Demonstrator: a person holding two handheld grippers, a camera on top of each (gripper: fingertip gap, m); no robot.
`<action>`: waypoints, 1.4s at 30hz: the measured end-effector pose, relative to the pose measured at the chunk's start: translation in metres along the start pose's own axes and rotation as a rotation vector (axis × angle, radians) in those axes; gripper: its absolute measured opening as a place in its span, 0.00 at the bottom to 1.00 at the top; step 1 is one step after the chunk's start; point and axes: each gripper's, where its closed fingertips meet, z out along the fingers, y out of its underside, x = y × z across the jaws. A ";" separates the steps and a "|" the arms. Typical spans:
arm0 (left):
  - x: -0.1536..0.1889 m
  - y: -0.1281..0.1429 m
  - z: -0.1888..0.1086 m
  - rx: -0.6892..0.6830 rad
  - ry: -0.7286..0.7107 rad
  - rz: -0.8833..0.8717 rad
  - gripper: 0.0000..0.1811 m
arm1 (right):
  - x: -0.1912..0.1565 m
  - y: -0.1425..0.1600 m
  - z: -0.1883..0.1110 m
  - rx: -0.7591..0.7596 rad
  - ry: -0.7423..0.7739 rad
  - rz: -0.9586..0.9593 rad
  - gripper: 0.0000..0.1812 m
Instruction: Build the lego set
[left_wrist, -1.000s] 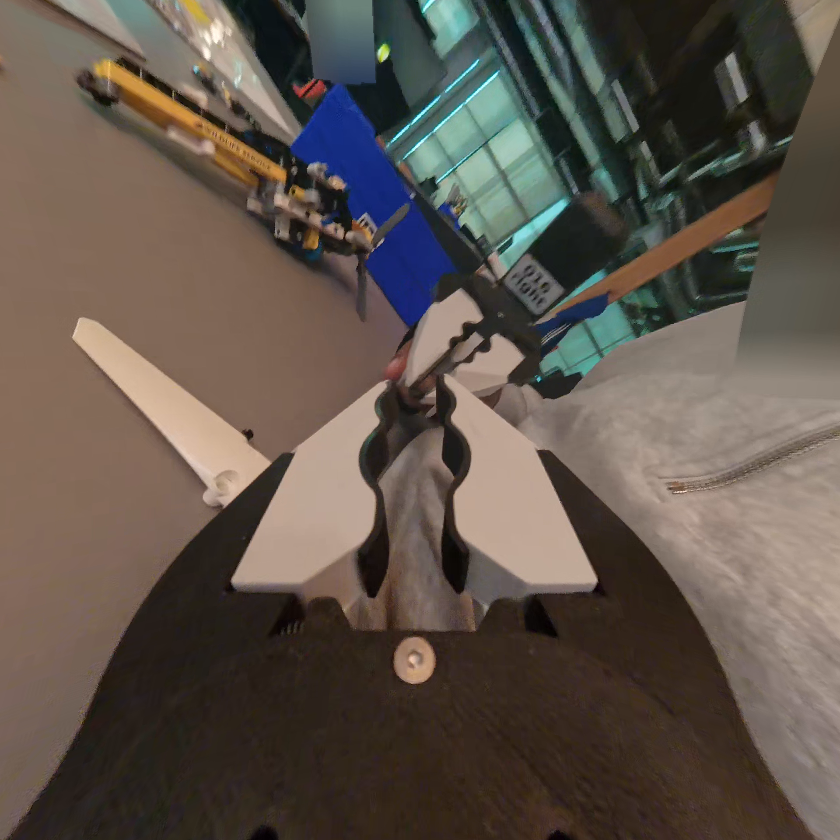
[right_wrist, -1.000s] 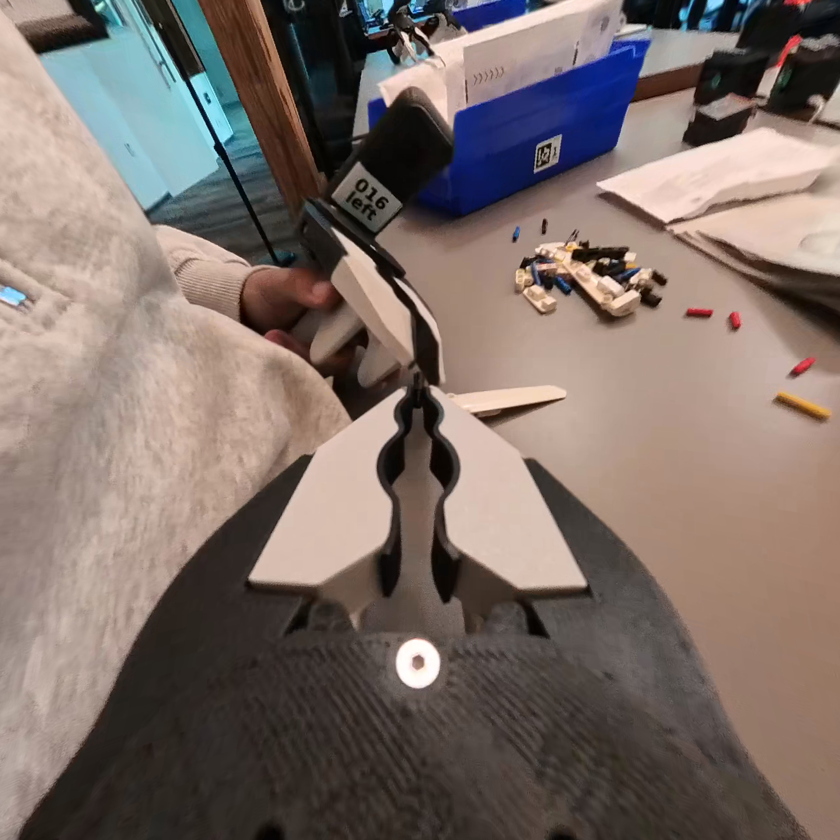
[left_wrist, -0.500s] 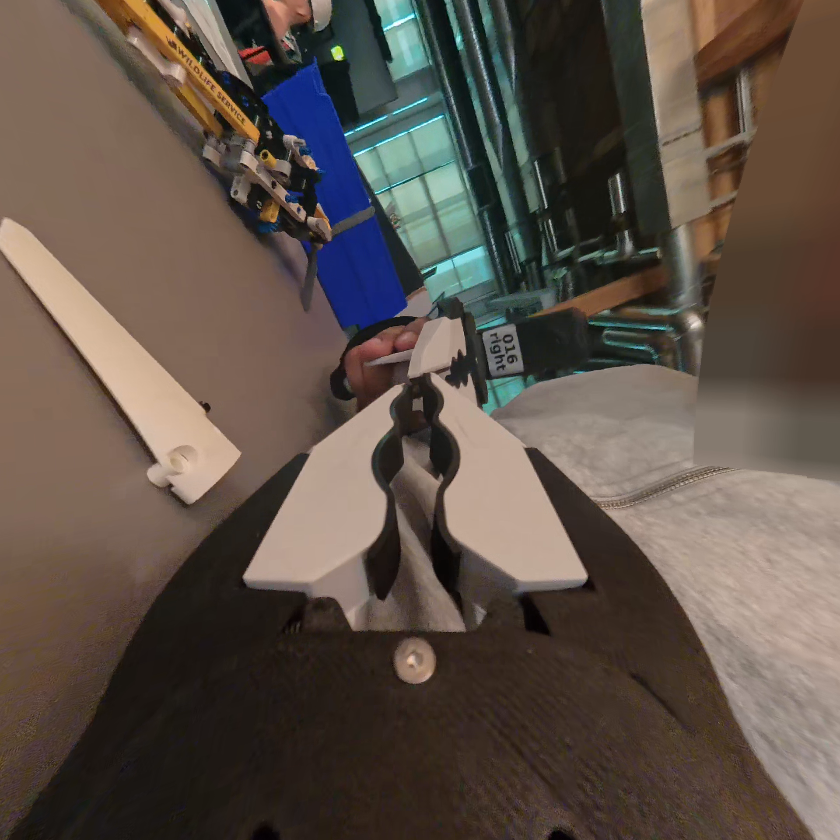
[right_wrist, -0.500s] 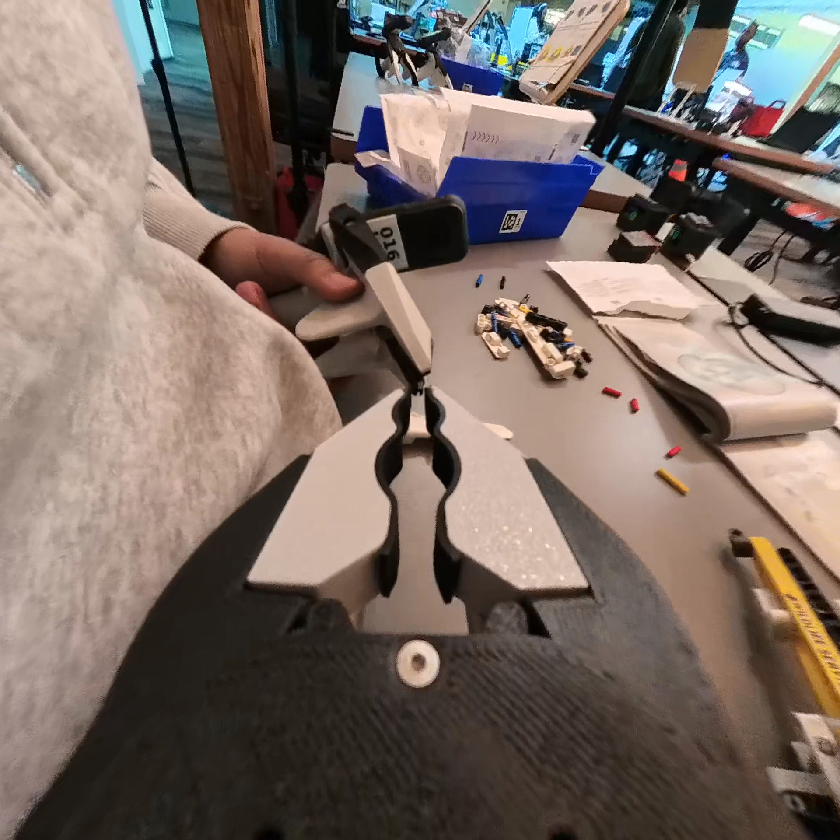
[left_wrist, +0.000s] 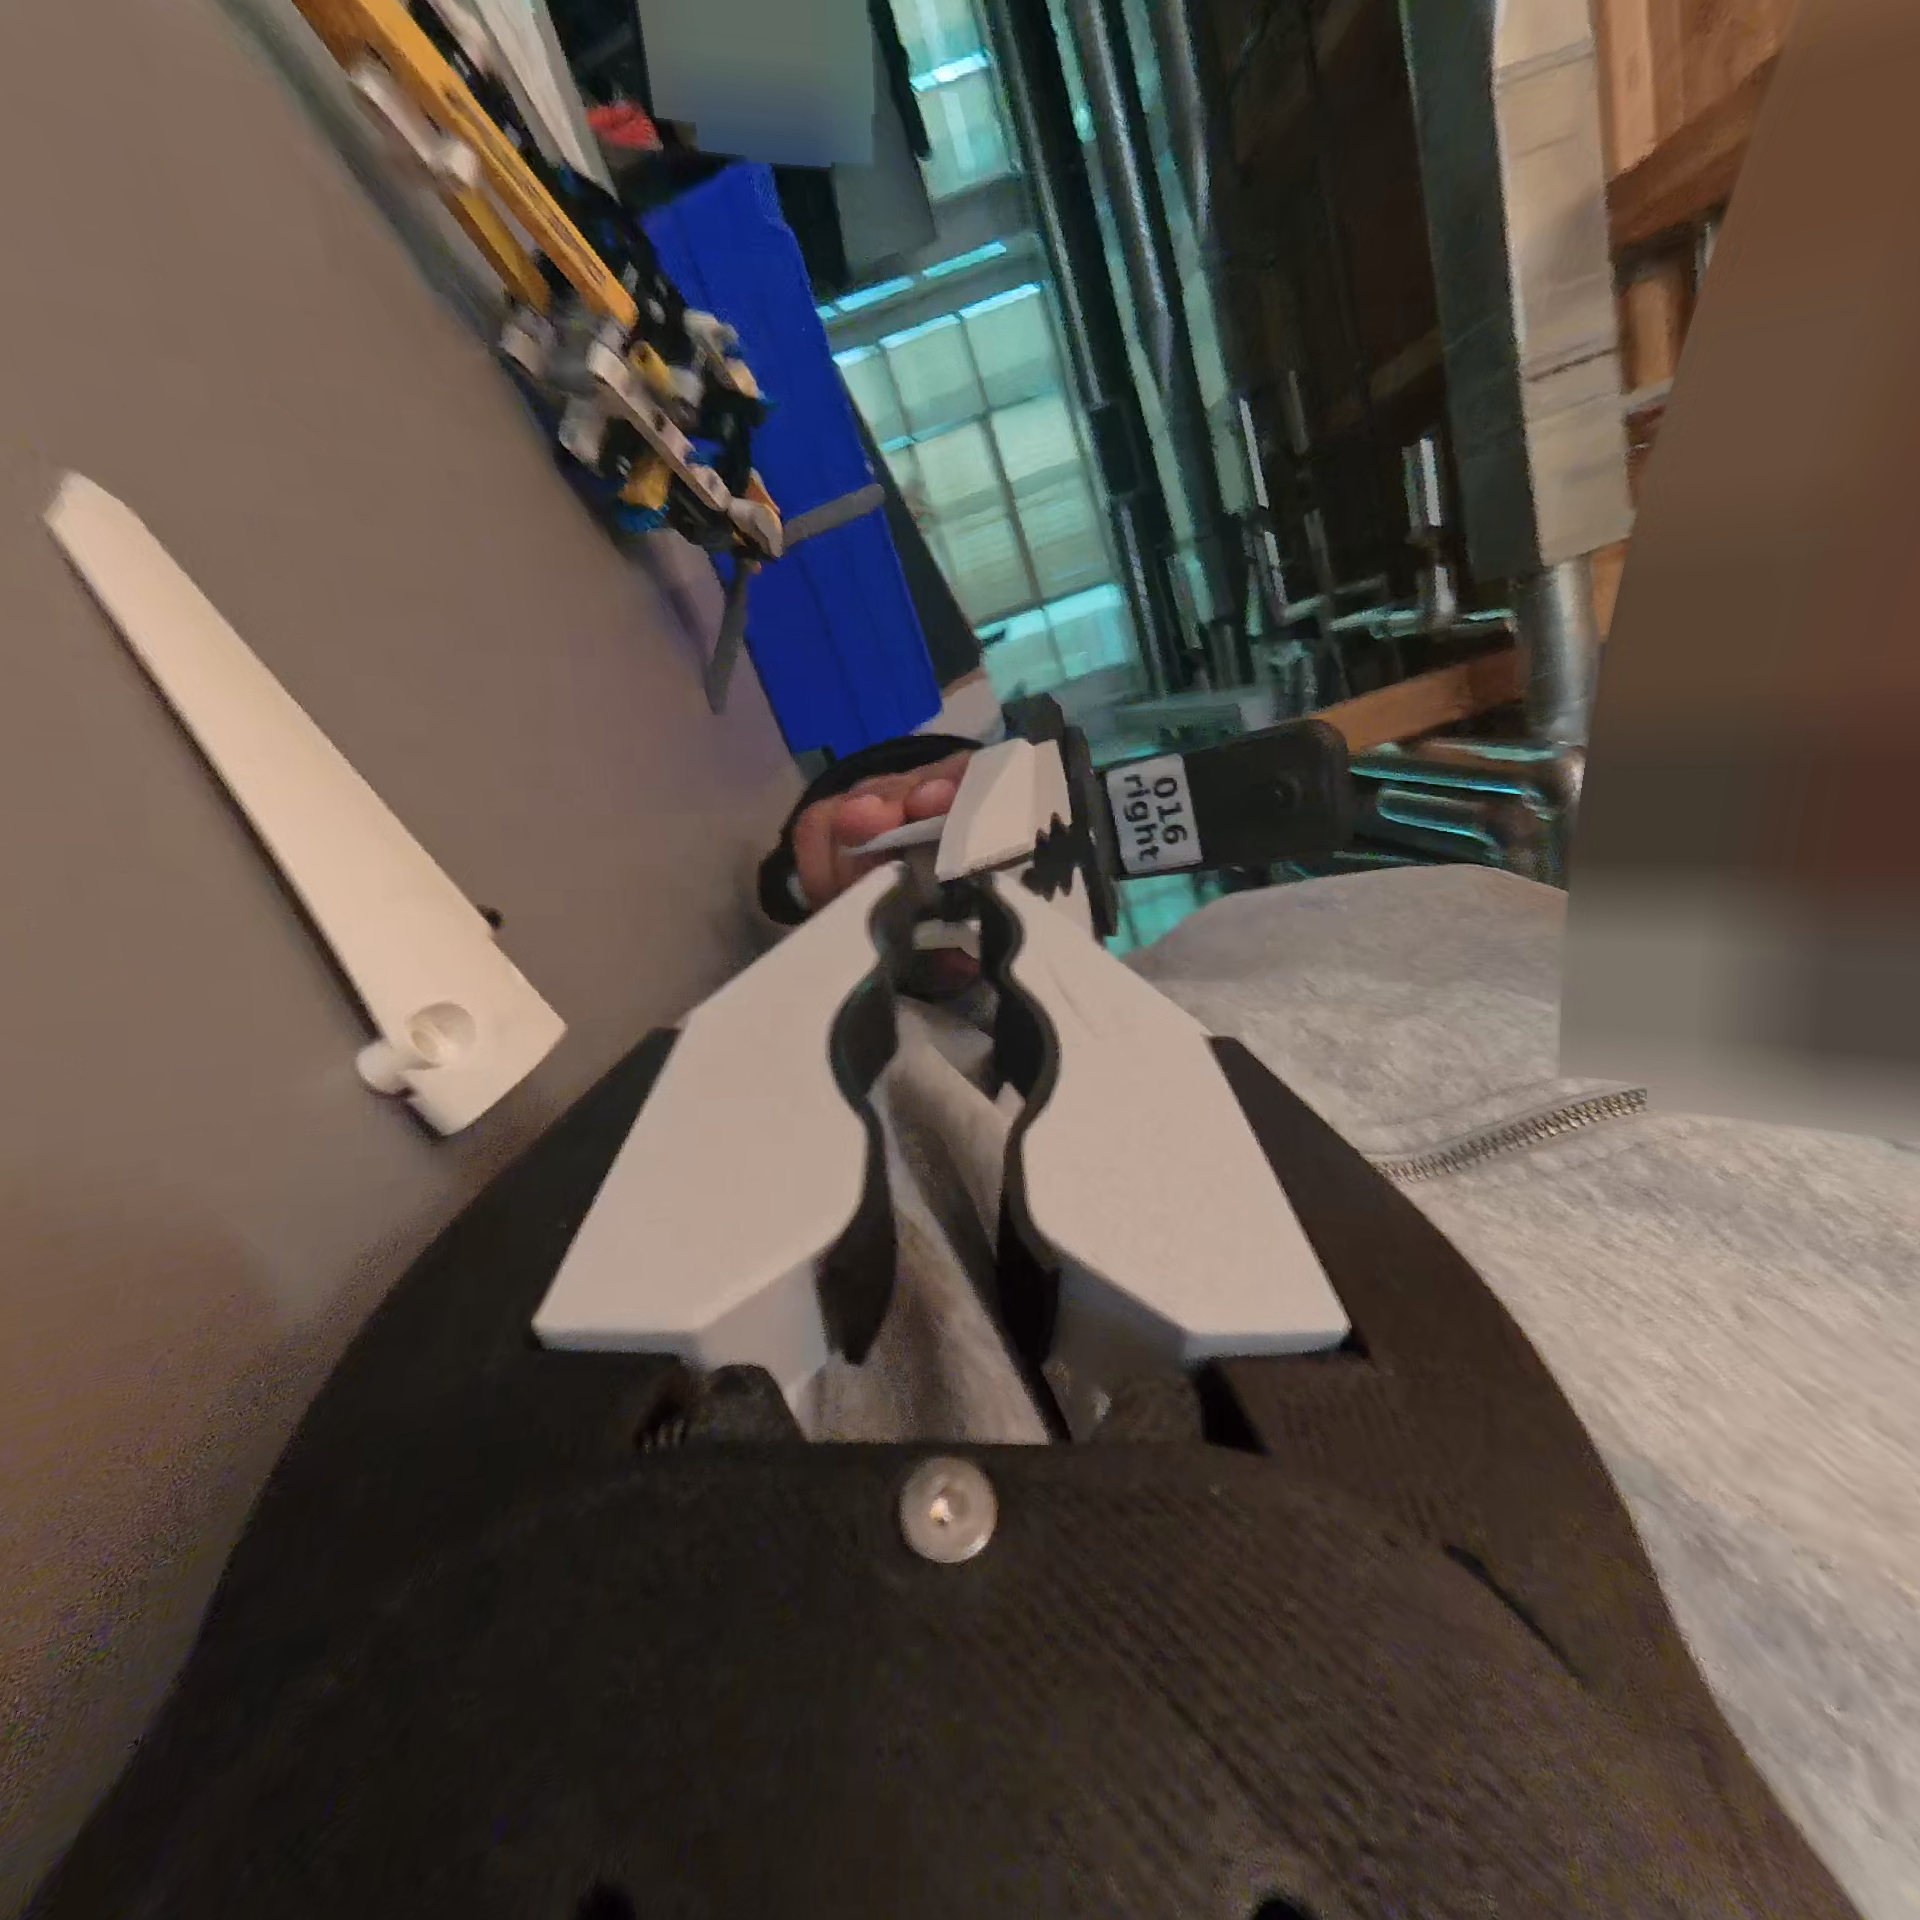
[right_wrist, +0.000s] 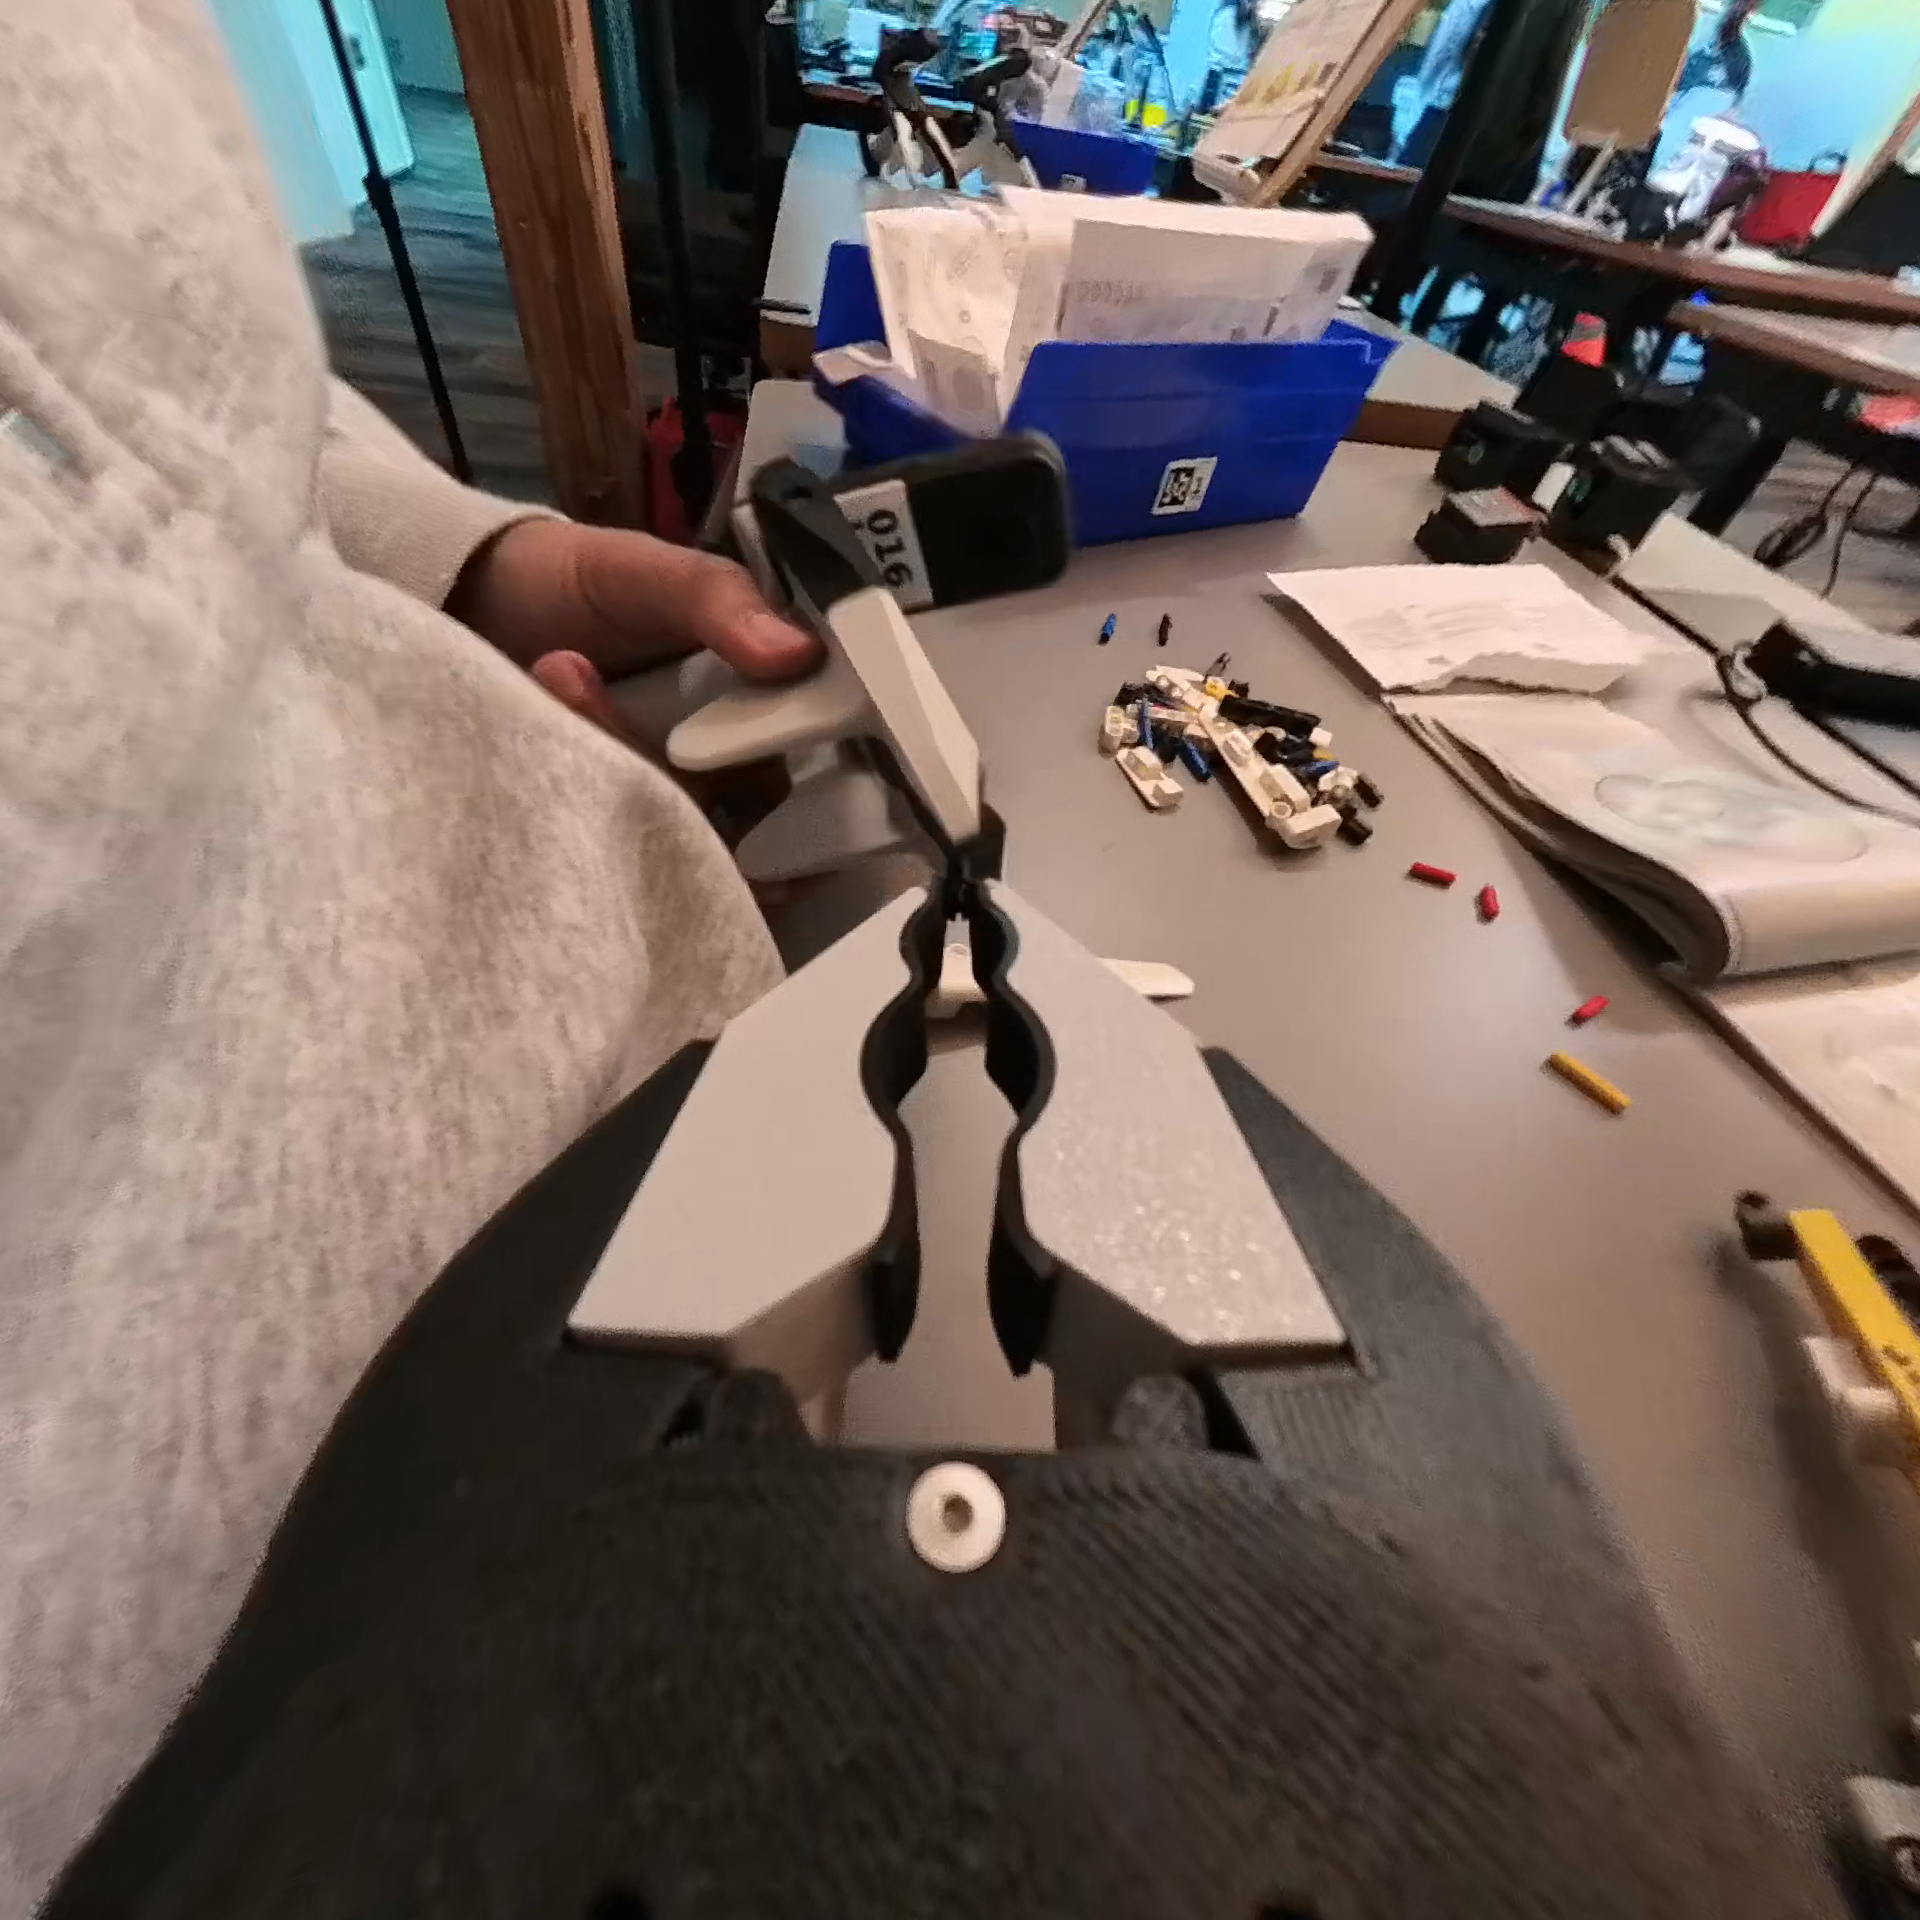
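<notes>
My left gripper (left_wrist: 940, 906) and right gripper (right_wrist: 961, 896) meet tip to tip above the near table edge, in front of a person's grey sweater. Each is shut on a small dark lego piece (right_wrist: 962, 862) held between them; it is too small to tell its shape. A little white part (left_wrist: 940, 935) shows in the left jaws. The right gripper (left_wrist: 997, 821) shows ahead in the left wrist view, the left gripper (right_wrist: 914, 717) ahead in the right wrist view. A long white lego blade (left_wrist: 301, 790) lies flat on the grey table (right_wrist: 1351, 1091).
A yellow lego model (left_wrist: 623, 416) lies farther along the table and also shows in the right wrist view (right_wrist: 1860, 1320). A pile of loose pieces (right_wrist: 1236, 748), red pins (right_wrist: 1432, 873) and a yellow axle (right_wrist: 1588, 1081) lie scattered. A blue bin (right_wrist: 1143, 436) and booklets (right_wrist: 1766, 862) stand behind. Only a small space, under 4 cm, lies between the two pairs of fingers.
Both grippers stayed tip to tip while turning. The right gripper tilted so the yellow model came into its view. The white blade has not moved on the table.
</notes>
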 end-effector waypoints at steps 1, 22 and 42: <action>-0.001 -0.005 -0.003 0.022 -0.034 0.027 0.12 | 0.004 0.001 -0.001 0.001 0.011 0.041 0.01; -0.087 -0.005 -0.038 -0.189 -1.192 0.718 0.18 | 0.037 0.020 -0.013 0.016 0.141 0.444 0.01; -0.066 0.022 -0.033 -0.040 -0.788 0.435 0.14 | 0.008 0.048 0.007 -0.220 0.078 0.456 0.01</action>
